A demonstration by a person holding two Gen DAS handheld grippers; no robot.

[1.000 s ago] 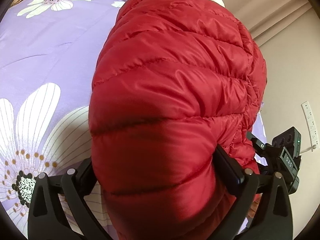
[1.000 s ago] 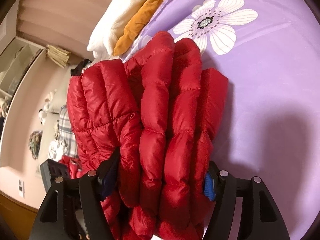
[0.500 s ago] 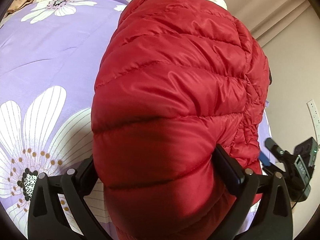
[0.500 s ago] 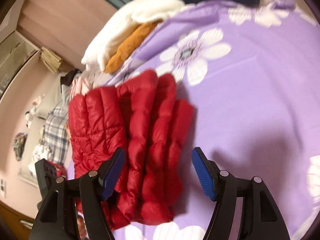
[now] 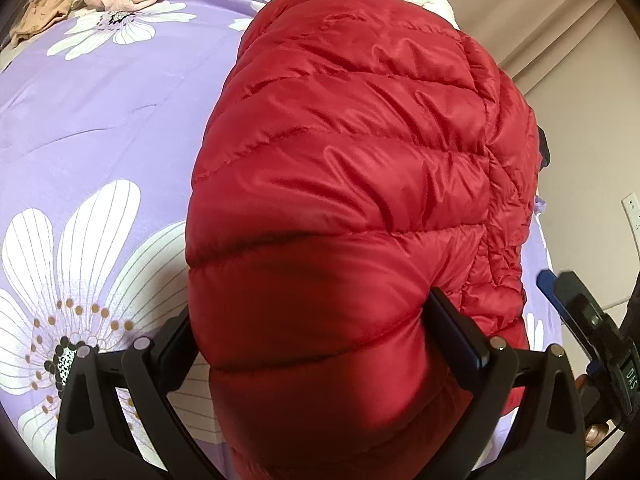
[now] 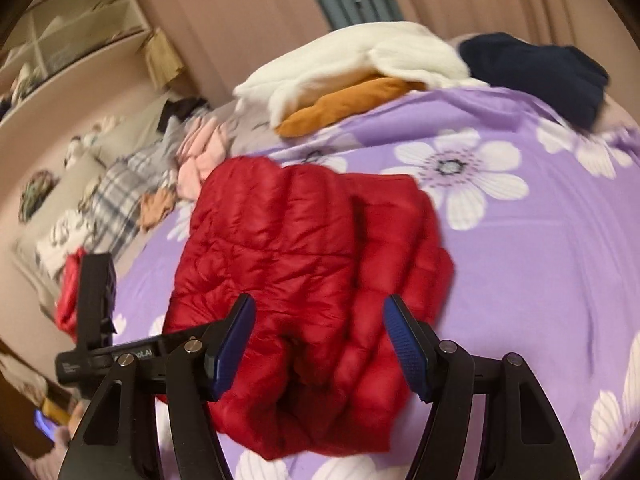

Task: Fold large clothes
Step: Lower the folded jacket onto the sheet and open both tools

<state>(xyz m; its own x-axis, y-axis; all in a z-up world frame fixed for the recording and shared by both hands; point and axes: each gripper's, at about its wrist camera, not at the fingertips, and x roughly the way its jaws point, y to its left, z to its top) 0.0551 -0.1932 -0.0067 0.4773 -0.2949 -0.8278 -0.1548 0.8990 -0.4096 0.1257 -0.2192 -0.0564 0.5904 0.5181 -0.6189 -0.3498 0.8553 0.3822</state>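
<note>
On the purple flowered bedspread (image 6: 520, 264) lies the folded red puffer jacket (image 6: 304, 280). Left claw (image 5: 312, 344) clamps its near end. Right claw (image 6: 316, 344) hangs above it, jaws apart and empty, having just narrowed slightly. White and orange clothes (image 6: 352, 80) sit beyond.

White letters reading "DAS" stand on the black body of the other tool (image 5: 628, 372) at the left wrist view's right edge. In the right wrist view, a black bar-shaped device (image 6: 116, 356) carries pale lettering ending in "AI" (the rest is too blurred to read).
</note>
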